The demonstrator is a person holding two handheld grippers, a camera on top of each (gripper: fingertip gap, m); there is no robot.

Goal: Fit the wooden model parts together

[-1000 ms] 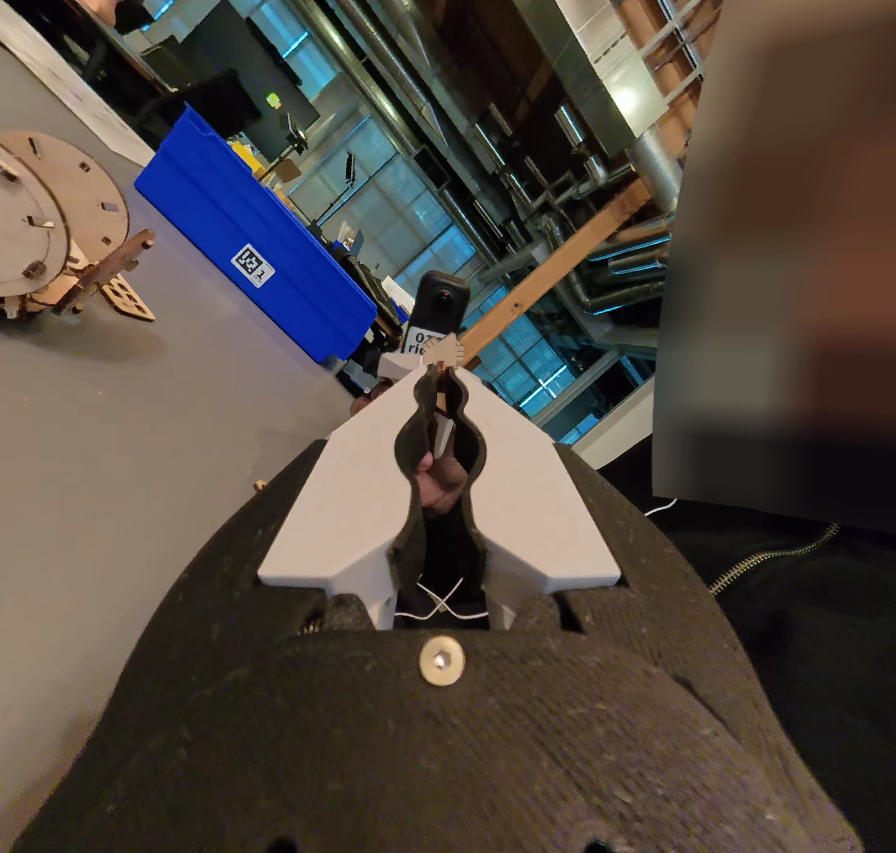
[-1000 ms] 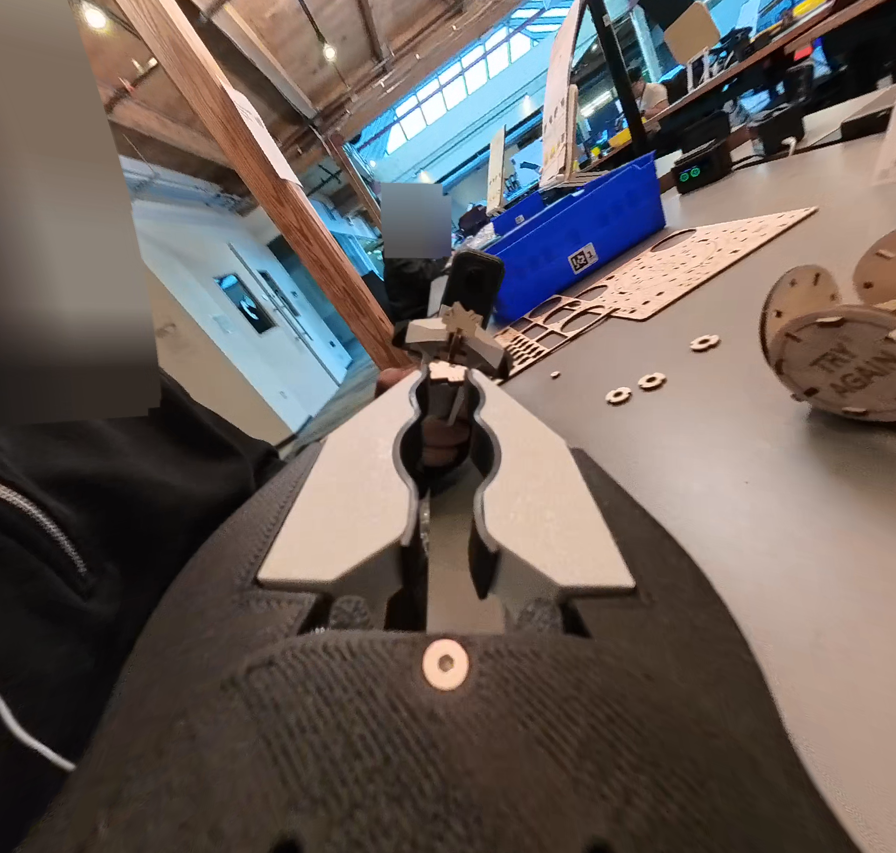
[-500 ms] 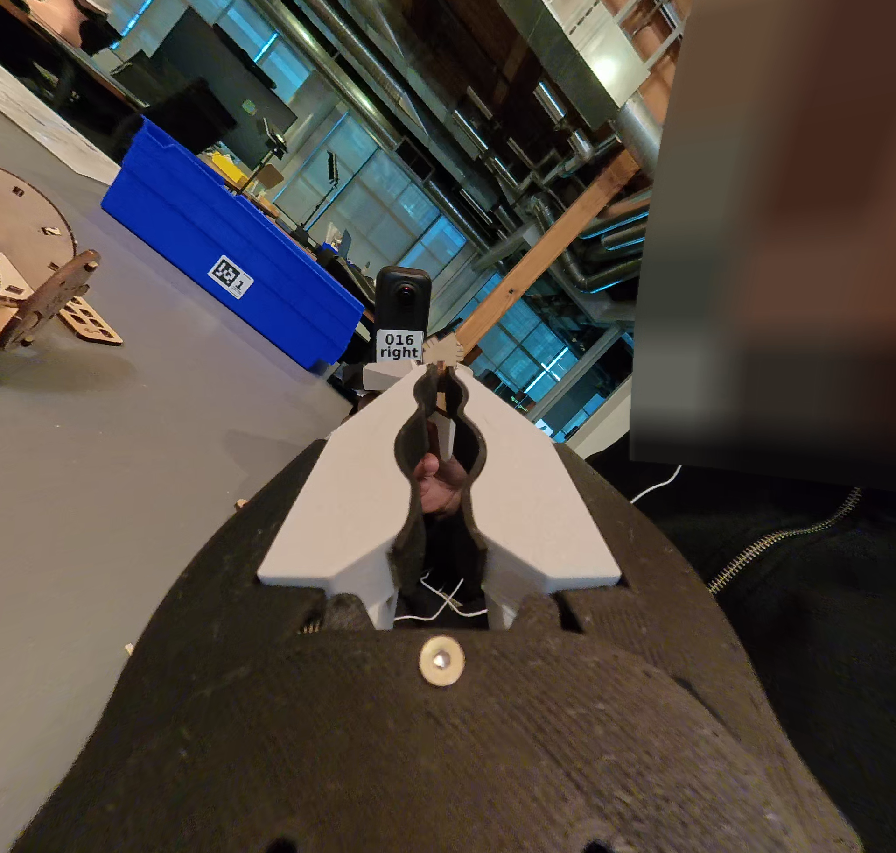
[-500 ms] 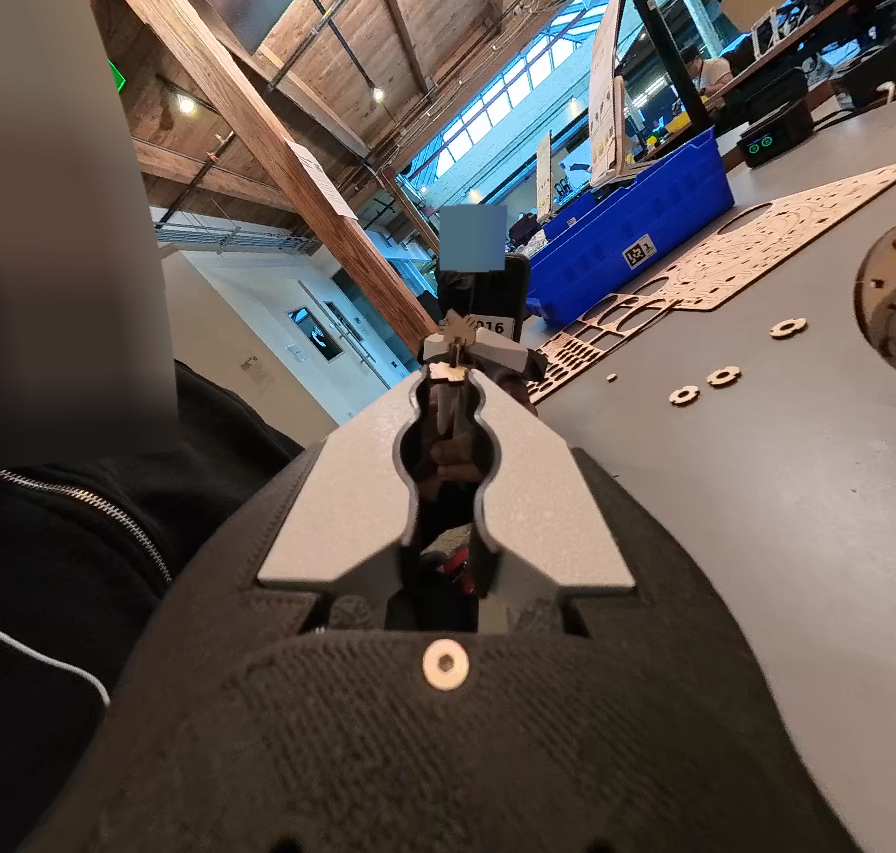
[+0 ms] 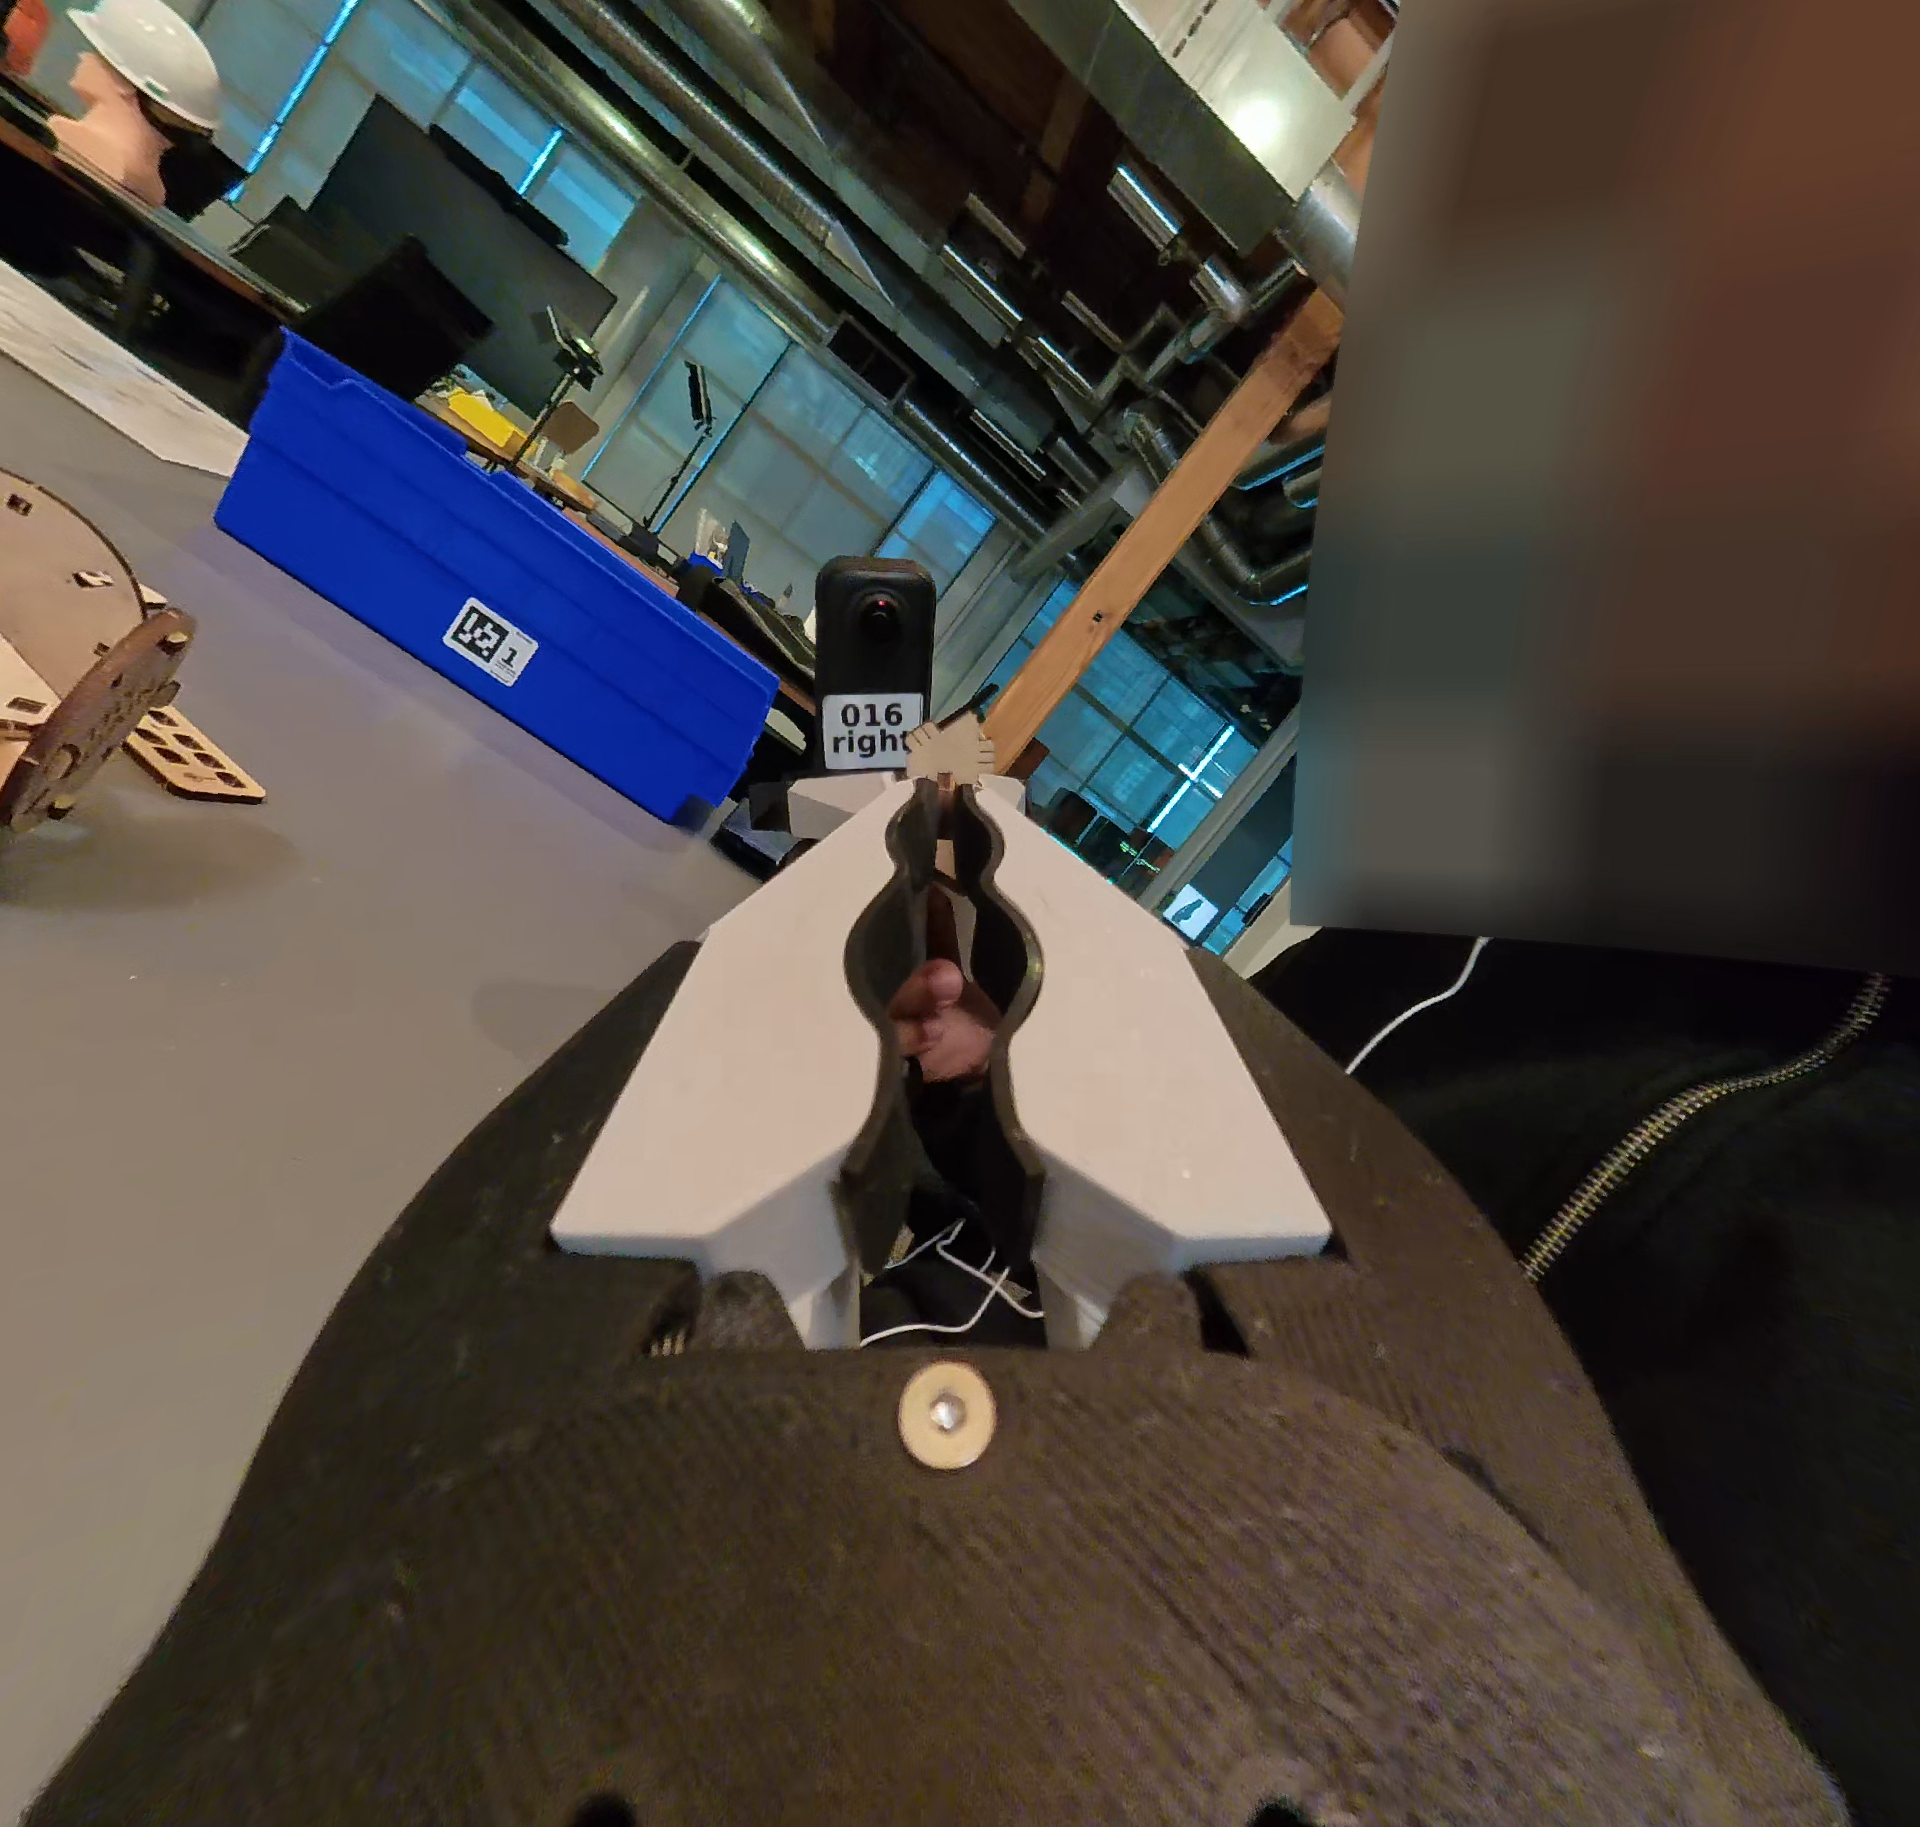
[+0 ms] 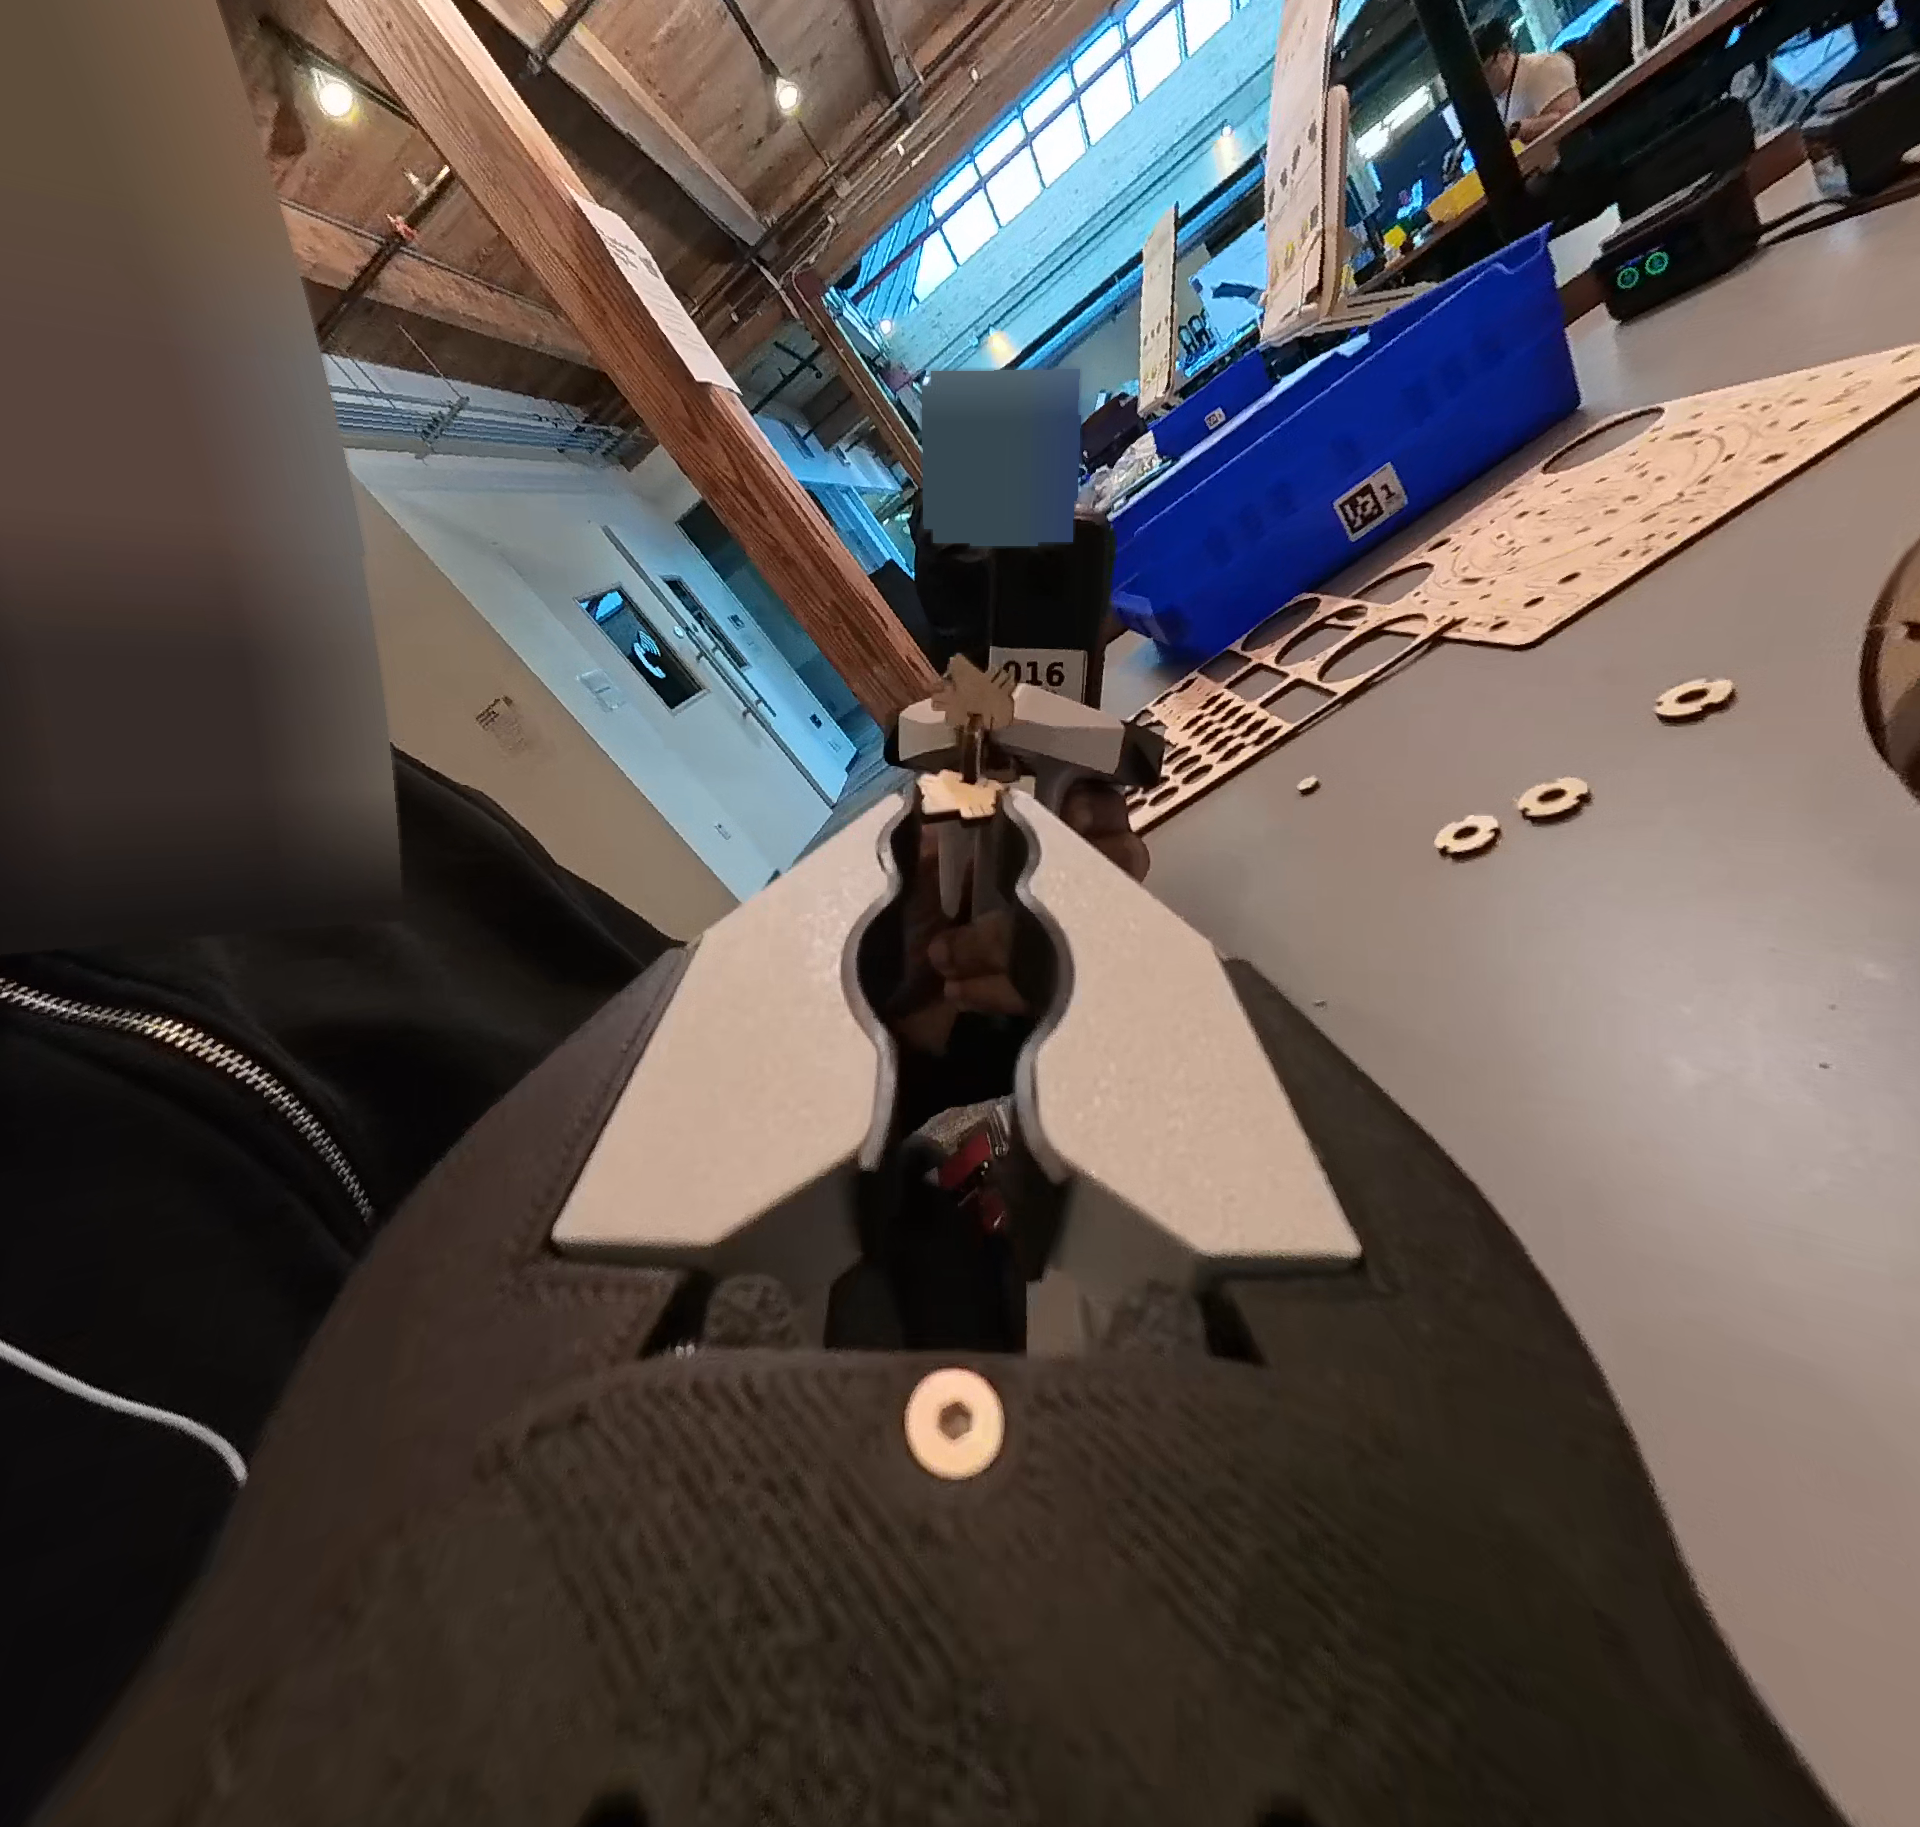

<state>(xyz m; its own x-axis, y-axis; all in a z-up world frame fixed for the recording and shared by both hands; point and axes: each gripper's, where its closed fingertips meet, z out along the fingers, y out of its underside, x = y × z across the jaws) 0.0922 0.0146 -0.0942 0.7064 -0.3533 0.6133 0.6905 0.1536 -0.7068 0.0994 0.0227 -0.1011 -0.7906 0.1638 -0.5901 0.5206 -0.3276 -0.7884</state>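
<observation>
My left gripper (image 5: 940, 795) is shut on a thin wooden strip (image 5: 943, 847) that stands on edge between its fingertips. A small pale wooden cog (image 5: 948, 747) sits at the strip's top. My right gripper (image 6: 961, 813) is shut on a second small wooden cog (image 6: 961, 798), which lies flat across its fingertips. The two grippers meet tip to tip above the grey table's near edge. The left gripper (image 6: 1013, 738) shows in the right wrist view with its cog (image 6: 971, 702) and a dark pin reaching down to the right's cog. The right gripper's camera (image 5: 873, 634) faces me in the left wrist view.
A blue bin (image 5: 468, 572) stands on the grey table (image 5: 260, 1050) and also shows in the right wrist view (image 6: 1351, 468). A cut-out wooden sheet (image 6: 1558, 530) and loose cog rings (image 6: 1548, 798) lie to the right. A wooden disc assembly (image 5: 62, 697) lies at the left. A person's black jacket (image 5: 1662, 1258) is close by.
Both views have swung a little while the grippers stay tip to tip. The wooden drum has slid out of the right view. Both grasps are unchanged.
</observation>
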